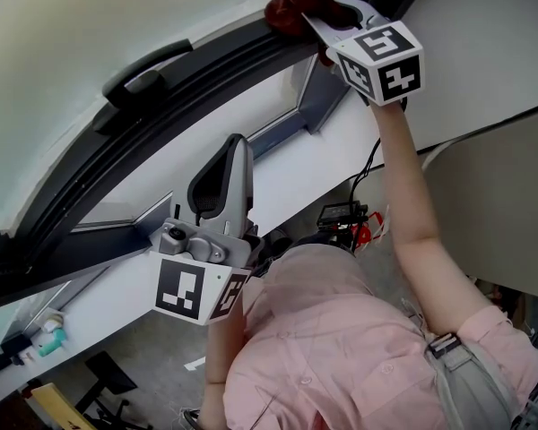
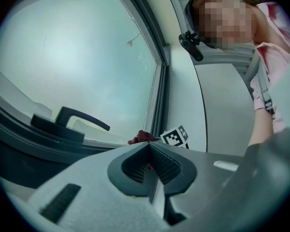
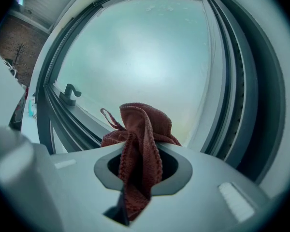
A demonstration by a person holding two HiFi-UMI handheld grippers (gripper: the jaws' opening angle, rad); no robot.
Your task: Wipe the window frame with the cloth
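A dark red knitted cloth (image 1: pixel 293 7) is pressed against the dark window frame (image 1: pixel 197 83) near its upper corner. My right gripper (image 1: pixel 330 14) is shut on the cloth, with its marker cube just behind. In the right gripper view the cloth (image 3: pixel 142 129) bunches out of the right gripper (image 3: pixel 139 175) in front of the pane and frame (image 3: pixel 232 81). My left gripper (image 1: pixel 234 150) hangs lower, away from the frame and pointing up at it, shut and holding nothing. From the left gripper (image 2: pixel 152 175) I see the cloth (image 2: pixel 141 137) far off by the frame (image 2: pixel 162 95).
A black window handle (image 1: pixel 148 65) sits on the frame left of the cloth, also the handle (image 2: pixel 70 121) and the handle (image 3: pixel 70 93). A white sill (image 1: pixel 278 164) runs below. Cables (image 1: pixel 345 218) and a teal bottle (image 1: pixel 50 339) lie lower down.
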